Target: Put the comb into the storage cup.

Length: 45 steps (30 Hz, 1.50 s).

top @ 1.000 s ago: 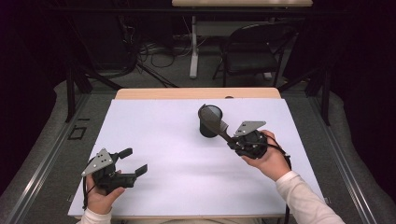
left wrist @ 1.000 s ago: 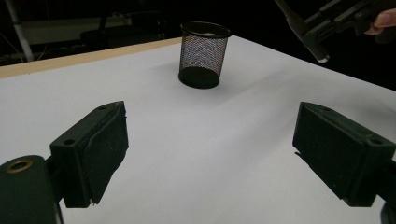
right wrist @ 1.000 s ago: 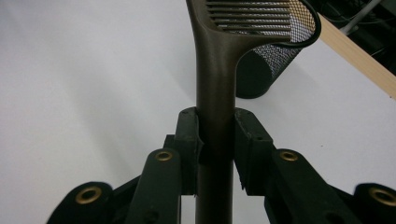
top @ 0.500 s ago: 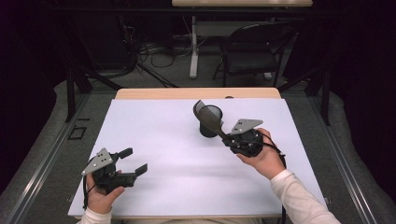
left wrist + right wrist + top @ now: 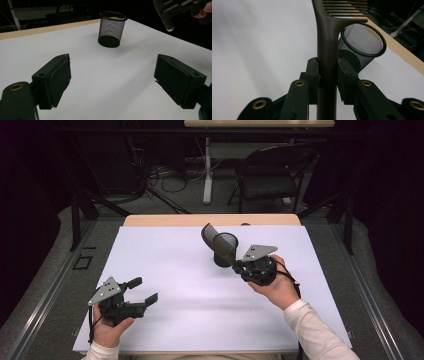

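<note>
Two tools: right tool, mid-frame, clamps dark brown plastic comb beside black mesh cup; left tool gapes empty; advise tipping comb upright over rim before release.

Matt brown plastic comb, black wire-mesh metal cup, smooth white table, wooden edge.

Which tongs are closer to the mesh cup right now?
Right. The right tongs hold a comb just beside the mesh cup; the left tongs sit open, far off toward the table's near-left.
</note>
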### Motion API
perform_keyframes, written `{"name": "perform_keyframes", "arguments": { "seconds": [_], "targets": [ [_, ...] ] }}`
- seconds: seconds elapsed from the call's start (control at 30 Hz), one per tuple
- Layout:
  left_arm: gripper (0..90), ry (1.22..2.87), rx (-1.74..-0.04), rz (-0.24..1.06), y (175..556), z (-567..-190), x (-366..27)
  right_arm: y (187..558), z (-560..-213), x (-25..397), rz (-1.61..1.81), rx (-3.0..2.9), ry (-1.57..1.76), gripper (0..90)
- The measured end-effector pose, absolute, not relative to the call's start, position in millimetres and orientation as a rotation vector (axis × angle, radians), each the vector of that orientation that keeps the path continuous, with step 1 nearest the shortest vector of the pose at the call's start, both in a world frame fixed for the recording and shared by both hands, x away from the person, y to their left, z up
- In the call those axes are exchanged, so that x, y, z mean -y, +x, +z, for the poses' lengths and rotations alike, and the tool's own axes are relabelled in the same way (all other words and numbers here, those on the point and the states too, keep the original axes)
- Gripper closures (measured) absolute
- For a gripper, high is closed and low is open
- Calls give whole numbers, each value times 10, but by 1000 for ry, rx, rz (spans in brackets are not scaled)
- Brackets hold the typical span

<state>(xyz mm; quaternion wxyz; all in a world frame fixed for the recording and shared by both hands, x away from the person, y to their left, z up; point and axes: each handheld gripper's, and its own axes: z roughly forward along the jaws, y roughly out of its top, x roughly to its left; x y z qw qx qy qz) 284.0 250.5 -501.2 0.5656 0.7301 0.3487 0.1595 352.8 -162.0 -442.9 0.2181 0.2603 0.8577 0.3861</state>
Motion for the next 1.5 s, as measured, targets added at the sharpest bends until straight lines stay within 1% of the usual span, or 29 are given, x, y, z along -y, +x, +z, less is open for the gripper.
{"name": "perform_keyframes", "arguments": {
  "seconds": [0.13, 0.33, 0.53, 0.6, 0.77, 0.97, 1.27, 1.4, 1.5],
  "targets": [
    [152, 1706, -832, 344, 2880, -4976, -2489, 3539, -4386, 1574, 1096, -2360, 703, 729],
    [154, 1706, -848, 349, 2911, -4948, -2432, 3533, -4380, 1482, 1110, -2357, 661, 729],
    [155, 1691, -864, 316, 2964, -4876, -2386, 3531, -4352, 1443, 1160, -2325, 650, 729],
    [155, 1690, -863, 323, 2986, -4840, -2368, 3535, -4334, 1441, 1189, -2316, 648, 729],
    [158, 1695, -856, 317, 3056, -4760, -2281, 3531, -4306, 1440, 1221, -2299, 649, 729],
    [161, 1721, -850, 278, 3168, -4663, -2148, 3533, -4287, 1430, 1233, -2282, 646, 729],
    [213, 1740, -842, 233, 3326, -4466, -2017, 3542, -4293, 1425, 1233, -2255, 650, 729],
    [220, 1735, -842, 219, 3375, -4415, -1985, 3543, -4287, 1454, 1247, -2235, 666, 729],
    [250, 1738, -840, 211, 3403, -4376, -1959, 3550, -4296, 1460, 1248, -2235, 672, 728]
  ]
}}
